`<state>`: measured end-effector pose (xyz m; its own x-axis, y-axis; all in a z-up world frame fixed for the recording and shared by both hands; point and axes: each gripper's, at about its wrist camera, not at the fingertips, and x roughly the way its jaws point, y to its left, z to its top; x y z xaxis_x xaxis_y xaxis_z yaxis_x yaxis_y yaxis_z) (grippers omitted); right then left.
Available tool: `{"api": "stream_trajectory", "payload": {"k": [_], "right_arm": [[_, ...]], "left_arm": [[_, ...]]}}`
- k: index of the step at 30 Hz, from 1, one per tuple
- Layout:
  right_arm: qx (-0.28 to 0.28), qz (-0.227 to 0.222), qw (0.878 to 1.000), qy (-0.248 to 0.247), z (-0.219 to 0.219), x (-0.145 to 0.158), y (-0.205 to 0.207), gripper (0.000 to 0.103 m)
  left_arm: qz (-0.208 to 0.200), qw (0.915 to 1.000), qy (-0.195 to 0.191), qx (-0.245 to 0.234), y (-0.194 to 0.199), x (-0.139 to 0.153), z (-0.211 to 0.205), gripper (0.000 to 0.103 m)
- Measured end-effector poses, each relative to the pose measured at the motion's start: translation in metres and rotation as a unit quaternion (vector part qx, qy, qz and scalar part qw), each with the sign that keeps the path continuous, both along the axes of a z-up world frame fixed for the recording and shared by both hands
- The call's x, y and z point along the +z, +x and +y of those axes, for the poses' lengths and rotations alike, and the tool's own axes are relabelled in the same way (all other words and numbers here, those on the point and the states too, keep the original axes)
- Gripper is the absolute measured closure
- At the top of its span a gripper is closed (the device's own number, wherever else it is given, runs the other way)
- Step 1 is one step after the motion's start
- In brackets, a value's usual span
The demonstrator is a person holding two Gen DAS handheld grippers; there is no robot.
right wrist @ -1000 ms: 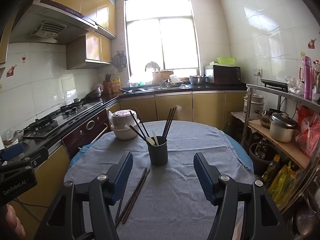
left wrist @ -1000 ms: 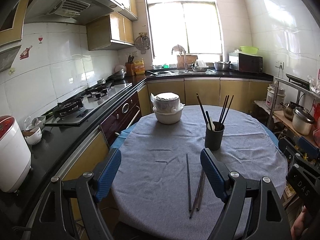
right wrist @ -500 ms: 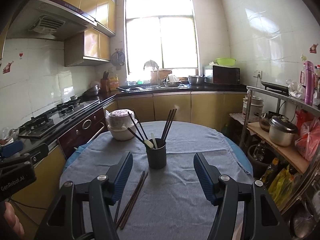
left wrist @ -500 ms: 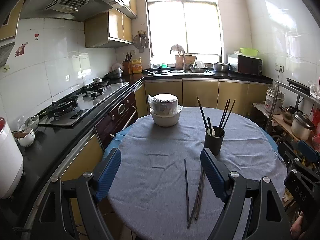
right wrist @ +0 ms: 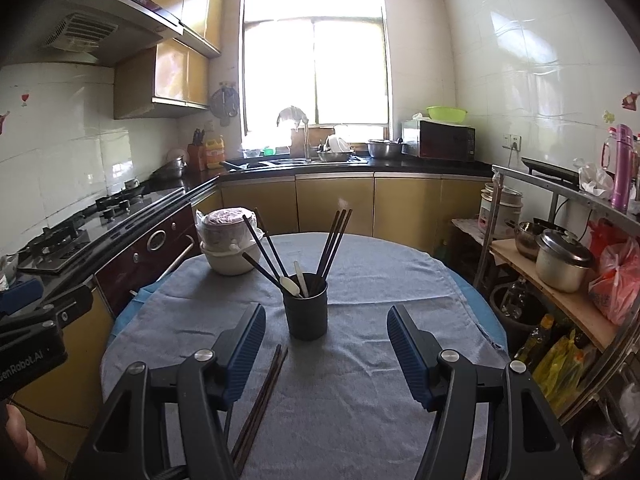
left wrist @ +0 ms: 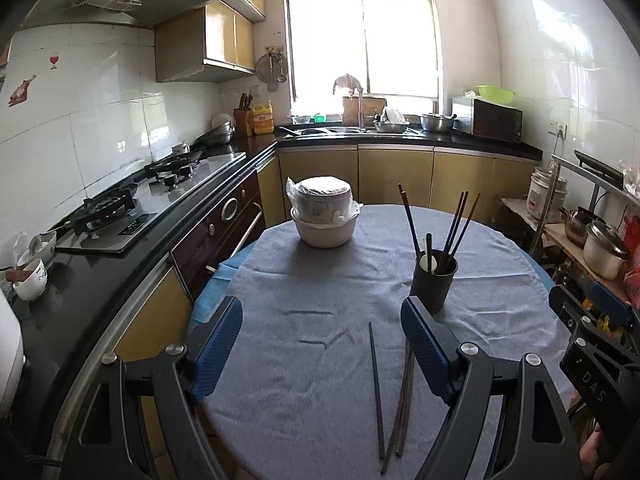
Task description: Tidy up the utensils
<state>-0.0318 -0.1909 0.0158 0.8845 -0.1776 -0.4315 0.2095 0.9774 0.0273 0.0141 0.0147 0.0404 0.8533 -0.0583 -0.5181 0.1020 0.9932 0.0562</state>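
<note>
A black utensil cup (left wrist: 434,280) (right wrist: 306,306) stands on the grey-clothed round table (left wrist: 304,344) (right wrist: 360,360), holding several dark chopsticks and a white spoon. Three loose dark chopsticks (left wrist: 390,396) (right wrist: 262,396) lie flat on the cloth in front of the cup. My left gripper (left wrist: 322,340) hovers open and empty over the near table edge, left of the loose chopsticks. My right gripper (right wrist: 326,354) is open and empty too, with the cup just beyond its gap and the loose chopsticks by its left finger.
A stack of white bowls (left wrist: 324,218) (right wrist: 230,246) sits at the table's far left. A black counter with a gas hob (left wrist: 132,208) runs along the left. A metal shelf with pots (right wrist: 560,256) stands at the right.
Both grippers have pulled back from the table; the cup, bowls and loose chopsticks look smaller and farther away. Both sets of jaws kept the same width.
</note>
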Motion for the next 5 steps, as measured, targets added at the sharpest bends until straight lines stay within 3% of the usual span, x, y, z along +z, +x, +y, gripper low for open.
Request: {"api": "stream_trajectory", "payload": {"k": [5], "right_arm": [[0.0,0.019,1.0,0.01,-0.001,-0.015,0.026,0.036]], "left_arm": [[0.018,0.9998,-0.009,-0.007,0.027,-0.018,0.007,0.021]]}}
